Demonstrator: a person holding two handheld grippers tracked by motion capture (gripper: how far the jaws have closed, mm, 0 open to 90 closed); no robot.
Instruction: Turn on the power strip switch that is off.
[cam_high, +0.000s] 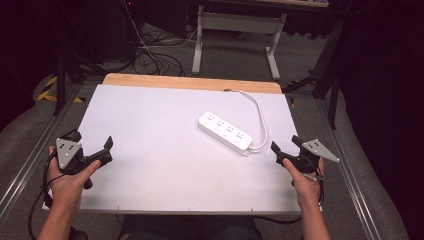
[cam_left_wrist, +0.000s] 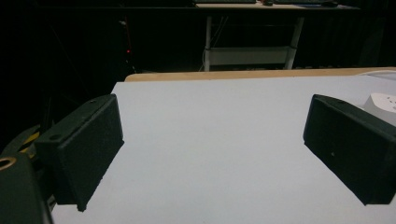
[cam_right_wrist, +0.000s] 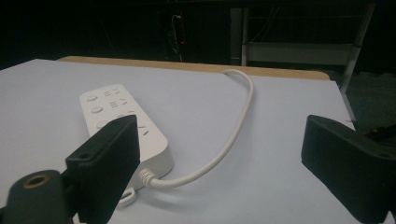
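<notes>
Near the worktop's right edge my right claw (cam_high: 286, 146) gapes wide, empty, just beside the power strip (cam_high: 225, 132), which runs diagonally toward the far-left; my left claw (cam_high: 92, 145), also wide, waits well apart

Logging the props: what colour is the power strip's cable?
White, like the power strip itself. The cable shows best in the right gripper view.

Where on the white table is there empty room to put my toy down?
The white table is bare along its near edge between the left gripper and right gripper, and across the far-left part. It is crowded only right of the middle: the power strip and its cable.
</notes>
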